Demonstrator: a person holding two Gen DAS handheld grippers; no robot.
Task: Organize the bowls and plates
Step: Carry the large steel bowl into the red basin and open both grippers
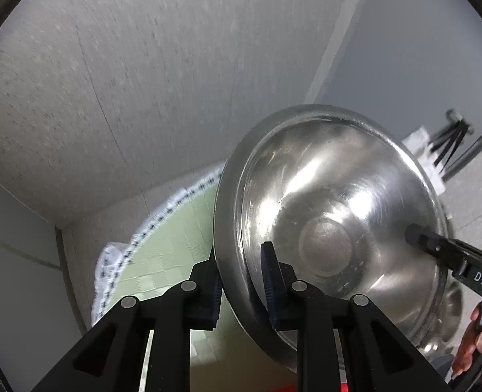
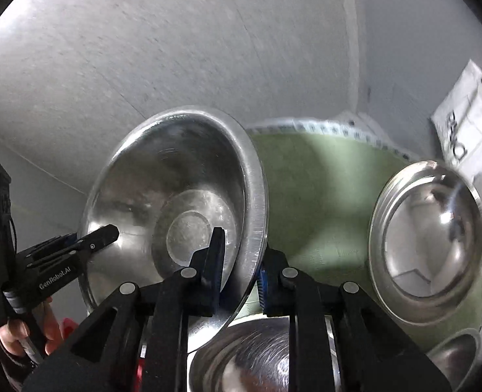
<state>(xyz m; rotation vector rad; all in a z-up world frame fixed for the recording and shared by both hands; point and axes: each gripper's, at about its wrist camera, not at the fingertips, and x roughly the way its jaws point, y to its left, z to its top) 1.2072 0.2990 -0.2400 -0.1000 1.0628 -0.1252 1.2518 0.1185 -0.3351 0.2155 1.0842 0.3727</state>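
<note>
A: Why's the big steel bowl (image 1: 332, 228) up in the air, tipped like that?

B: Both claws have it by the rim. Left gripper (image 1: 241, 281) pinches the rim at approx 6 o'clock of its own view, one pad inside the bowl, one outside. Right gripper (image 2: 241, 271) does the same on the opposite edge; in its view the bowl (image 2: 175, 202) sits at 10 o'clock. Two grips on a wide bowl, prob. so it won't swing while carried.

A: And the tilt?

B: My guess: it's being angled to go onto or off another dish. Can't say which.

A: Where's it relative to the mat?

B: Lifted above the green mat (image 2: 322, 202), not resting on it as far as I can tell. Mat lies under and behind it, w/ a white printed border.

A: Count the dishes for me.

B: Steel pieces, right view: the held bowl, 1. Another steel bowl (image 2: 250, 359) straight below the claw at 6 o'clock, 2. A round steel dish (image 2: 427, 245) at 3 o'clock, on the mat, 3. A smaller one (image 2: 456, 352), partly cut off, at 4 o'clock, 4. So 4 in sight; no ceramic plates visible.

A: Anything else?

B: A white bag w/ black handles (image 2: 466, 130) at 2 o'clock, near the wall. 2 grippers, 1 mat, 1 bag.
</note>
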